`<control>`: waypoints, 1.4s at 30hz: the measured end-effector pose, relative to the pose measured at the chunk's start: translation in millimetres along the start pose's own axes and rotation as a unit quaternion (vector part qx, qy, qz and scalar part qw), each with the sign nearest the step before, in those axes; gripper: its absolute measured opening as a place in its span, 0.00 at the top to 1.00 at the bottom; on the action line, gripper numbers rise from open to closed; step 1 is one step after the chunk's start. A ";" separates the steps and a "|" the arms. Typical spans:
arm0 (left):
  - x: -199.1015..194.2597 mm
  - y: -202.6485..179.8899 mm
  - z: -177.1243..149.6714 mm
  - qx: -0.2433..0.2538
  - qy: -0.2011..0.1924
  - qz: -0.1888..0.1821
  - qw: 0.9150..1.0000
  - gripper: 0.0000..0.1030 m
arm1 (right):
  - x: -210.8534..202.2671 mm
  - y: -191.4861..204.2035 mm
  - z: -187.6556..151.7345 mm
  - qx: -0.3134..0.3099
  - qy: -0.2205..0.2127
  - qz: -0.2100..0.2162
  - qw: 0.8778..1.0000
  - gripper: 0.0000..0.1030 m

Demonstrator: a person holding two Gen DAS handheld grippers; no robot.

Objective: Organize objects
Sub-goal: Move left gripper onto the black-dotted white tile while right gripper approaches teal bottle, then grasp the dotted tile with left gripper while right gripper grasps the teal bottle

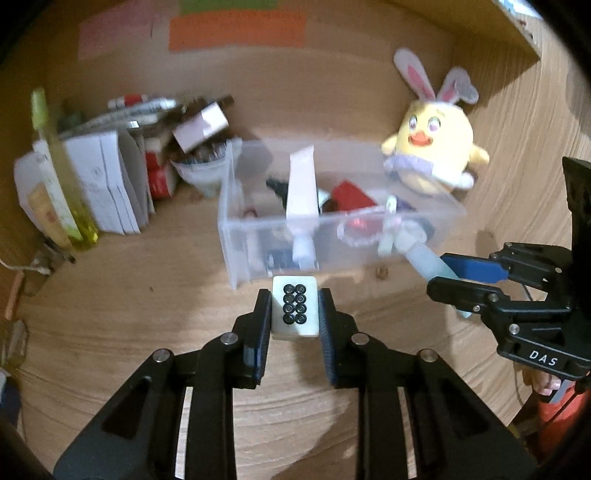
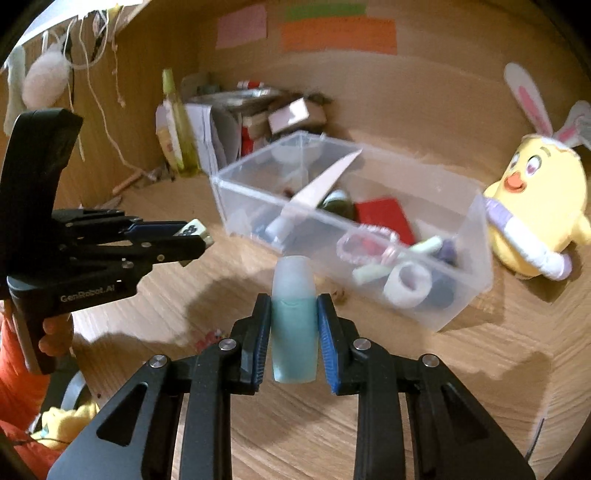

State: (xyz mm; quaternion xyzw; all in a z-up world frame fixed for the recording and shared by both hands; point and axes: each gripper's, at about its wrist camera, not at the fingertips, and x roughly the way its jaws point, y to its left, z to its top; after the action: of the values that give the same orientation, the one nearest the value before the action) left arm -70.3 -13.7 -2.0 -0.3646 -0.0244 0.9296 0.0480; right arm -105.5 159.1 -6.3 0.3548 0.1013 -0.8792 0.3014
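Note:
My left gripper (image 1: 294,308) is shut on a white mahjong tile (image 1: 294,306) with black circles, held above the wooden desk just in front of the clear plastic box (image 1: 236,225). My right gripper (image 2: 294,314) is shut on a small teal bottle (image 2: 294,325) with a frosted cap, held near the box's front corner (image 2: 443,321). The box holds a white tube (image 1: 302,184), a red item (image 2: 384,216), hair ties and other small things. Each gripper shows in the other view: the right gripper (image 1: 448,277) at the right, the left gripper (image 2: 195,236) at the left.
A yellow plush chick with bunny ears (image 1: 432,147) sits right of the box. A green bottle (image 1: 62,177), white cartons (image 1: 107,181) and stacked clutter stand at the back left. Coloured paper notes (image 2: 338,33) hang on the back wall.

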 end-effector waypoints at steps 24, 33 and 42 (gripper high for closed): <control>-18.1 -2.5 56.6 -0.010 -0.079 0.025 0.997 0.77 | -41.5 -26.1 54.8 0.035 -0.100 -0.048 0.993 0.78; 2.0 1.4 73.2 -0.016 -0.064 0.034 0.997 0.77 | -26.0 -40.1 78.5 0.035 -0.090 -0.064 0.993 0.78; 33.9 11.0 80.0 -0.031 -0.036 0.038 0.998 0.77 | 3.3 -48.6 87.2 0.051 -0.067 -0.055 0.995 0.78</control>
State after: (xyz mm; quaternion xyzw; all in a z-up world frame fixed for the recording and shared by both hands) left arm -150.2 -21.9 32.9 -0.3328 -0.0413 0.9421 -0.0001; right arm -185.7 162.1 53.2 0.3041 0.0547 -0.9202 0.2405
